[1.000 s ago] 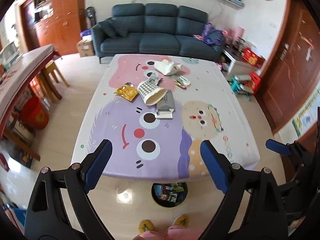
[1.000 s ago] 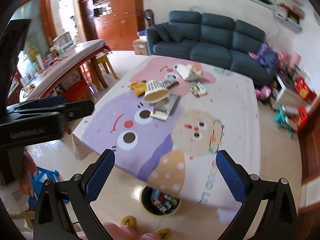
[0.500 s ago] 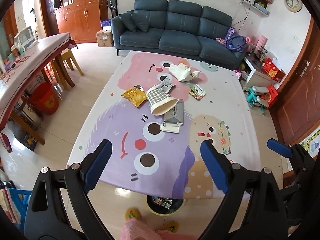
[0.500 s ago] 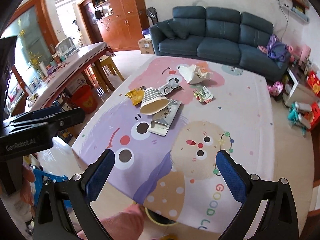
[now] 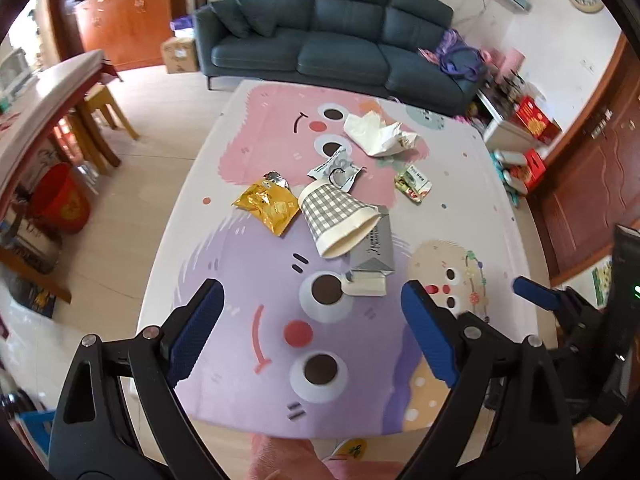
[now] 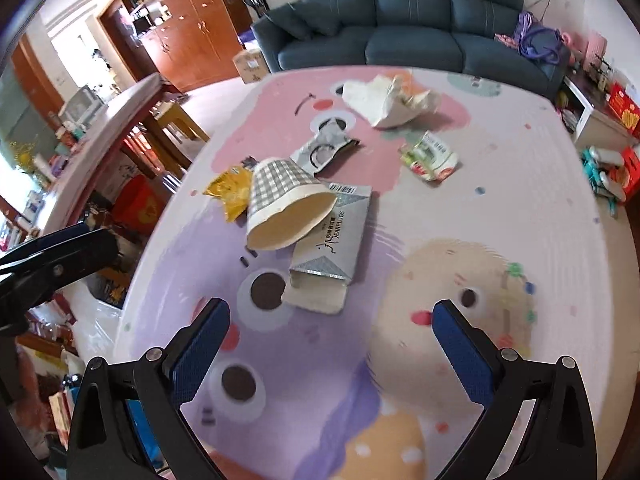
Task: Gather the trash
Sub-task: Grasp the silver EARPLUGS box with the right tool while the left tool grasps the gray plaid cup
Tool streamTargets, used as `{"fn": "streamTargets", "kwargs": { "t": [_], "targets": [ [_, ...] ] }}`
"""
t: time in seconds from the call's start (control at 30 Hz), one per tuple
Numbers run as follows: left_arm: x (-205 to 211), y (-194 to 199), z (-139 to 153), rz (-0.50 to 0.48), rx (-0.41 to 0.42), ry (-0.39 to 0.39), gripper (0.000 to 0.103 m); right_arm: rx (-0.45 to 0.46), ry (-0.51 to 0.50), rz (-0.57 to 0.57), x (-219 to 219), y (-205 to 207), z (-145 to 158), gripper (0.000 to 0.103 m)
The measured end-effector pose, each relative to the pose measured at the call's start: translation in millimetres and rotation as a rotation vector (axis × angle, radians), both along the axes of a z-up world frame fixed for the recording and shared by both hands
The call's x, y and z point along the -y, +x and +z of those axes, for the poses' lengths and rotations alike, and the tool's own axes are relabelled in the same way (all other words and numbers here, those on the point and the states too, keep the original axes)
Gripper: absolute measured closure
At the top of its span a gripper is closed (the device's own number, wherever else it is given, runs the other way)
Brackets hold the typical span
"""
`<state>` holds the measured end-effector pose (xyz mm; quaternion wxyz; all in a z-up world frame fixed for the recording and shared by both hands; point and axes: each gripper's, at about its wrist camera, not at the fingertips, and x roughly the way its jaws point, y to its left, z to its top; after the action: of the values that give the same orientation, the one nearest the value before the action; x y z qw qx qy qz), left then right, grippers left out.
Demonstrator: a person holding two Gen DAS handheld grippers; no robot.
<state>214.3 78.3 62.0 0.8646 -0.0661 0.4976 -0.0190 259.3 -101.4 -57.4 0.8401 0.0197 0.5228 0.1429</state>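
Trash lies on the cartoon-print table [image 5: 248,304] [image 6: 500,208]: a checked paper cup [image 5: 340,220] [image 6: 286,204] on its side, resting on a grey earplug box [image 5: 374,254] [image 6: 330,248]. Beside them are a gold snack wrapper [image 5: 268,208] [image 6: 232,190], a torn silver wrapper [image 5: 336,168] [image 6: 324,148], crumpled white paper [image 5: 378,132] [image 6: 390,100] and a green packet [image 5: 414,182] [image 6: 432,156]. My left gripper [image 5: 310,304] is open above the near table. My right gripper [image 6: 330,324] is open too, just short of the box. Neither holds anything.
A dark sofa [image 5: 332,48] [image 6: 412,28] stands beyond the table. A long side table [image 5: 44,112] with stools and a red bucket [image 5: 60,200] is at left. Toys and red boxes [image 5: 532,116] crowd the right. The person's leg [image 5: 304,460] shows below.
Both grippers have moved forward and down over the table. The trash now looks larger and nearer, and the bin under the table edge has dropped out of sight.
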Motion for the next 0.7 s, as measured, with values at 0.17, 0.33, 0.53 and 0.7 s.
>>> {"fn": "streamTargets", "kwargs": {
  "t": [0.17, 0.33, 0.53, 0.7],
  "targets": [
    [-27, 39, -38, -0.055, -0.070, -0.017, 0.015, -0.037, -0.028, -0.033, -29, 32, -46, 0.001],
    [-43, 72, -77, -0.104, -0.144, -0.022, 0.015, -0.060, -0.075, -0.063, -44, 55, -76, 0.005],
    [-44, 96, -96, -0.154, -0.177, -0.049, 0.015, -0.035, -0.142, -0.062, -50, 72, -89, 0.012],
    [-31, 115, -101, -0.183, -0.193, -0.072, 0.015, -0.052, -0.139, -0.056, -43, 81, -101, 0.013]
  ]
}}
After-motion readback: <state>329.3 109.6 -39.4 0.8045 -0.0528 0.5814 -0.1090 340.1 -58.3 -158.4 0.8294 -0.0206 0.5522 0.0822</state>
